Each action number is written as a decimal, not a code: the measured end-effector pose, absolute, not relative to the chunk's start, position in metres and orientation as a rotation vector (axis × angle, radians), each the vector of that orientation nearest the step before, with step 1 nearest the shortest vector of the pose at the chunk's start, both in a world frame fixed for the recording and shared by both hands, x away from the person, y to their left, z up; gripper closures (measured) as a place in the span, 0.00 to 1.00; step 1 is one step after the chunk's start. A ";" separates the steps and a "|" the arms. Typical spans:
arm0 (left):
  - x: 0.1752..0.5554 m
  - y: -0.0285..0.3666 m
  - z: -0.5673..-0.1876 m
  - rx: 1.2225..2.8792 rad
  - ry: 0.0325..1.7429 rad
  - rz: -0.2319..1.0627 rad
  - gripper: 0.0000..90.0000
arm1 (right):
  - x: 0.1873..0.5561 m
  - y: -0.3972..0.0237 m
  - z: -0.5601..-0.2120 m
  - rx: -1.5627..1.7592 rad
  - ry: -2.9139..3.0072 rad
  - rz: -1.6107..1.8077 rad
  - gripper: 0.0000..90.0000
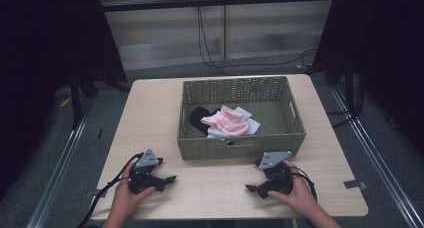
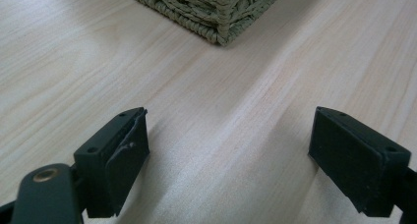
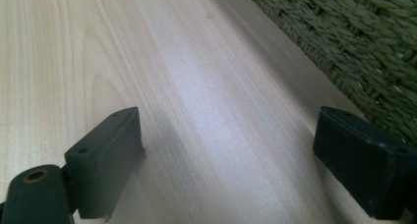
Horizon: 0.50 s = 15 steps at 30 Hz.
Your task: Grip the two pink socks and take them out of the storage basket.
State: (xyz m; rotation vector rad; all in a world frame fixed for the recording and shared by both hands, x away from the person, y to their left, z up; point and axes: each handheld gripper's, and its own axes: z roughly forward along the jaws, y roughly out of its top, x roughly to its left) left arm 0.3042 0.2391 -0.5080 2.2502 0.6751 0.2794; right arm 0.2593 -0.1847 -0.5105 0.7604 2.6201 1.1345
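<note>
Flanking both empty tools (image 1: 172,178) (image 1: 248,188), the basket (image 1: 240,150) sits just beyond.

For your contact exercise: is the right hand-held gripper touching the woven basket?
Apart. The high view shows bare table between the right hand-held gripper and the woven basket.

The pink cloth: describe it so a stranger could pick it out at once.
On the light wooden table stands a green woven basket. Inside it, near the front wall, lies a small heap of fabric. The pink cloth is crumpled on top, between a black piece and white pieces.
</note>
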 end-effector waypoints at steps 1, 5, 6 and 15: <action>0.304 0.239 -0.508 2.251 0.675 0.279 0.16 | 0.259 -0.185 -0.510 0.762 2.620 1.135 0.12; 0.304 0.239 -0.508 2.250 0.675 0.279 0.16 | 0.259 -0.185 -0.510 0.762 2.620 1.134 0.12; 0.304 0.239 -0.508 2.250 0.675 0.279 0.16 | 0.259 -0.185 -0.510 0.769 2.616 1.133 0.12; 0.304 0.239 -0.508 2.250 0.675 0.279 0.16 | 0.263 -0.182 -0.504 0.787 2.672 1.096 0.16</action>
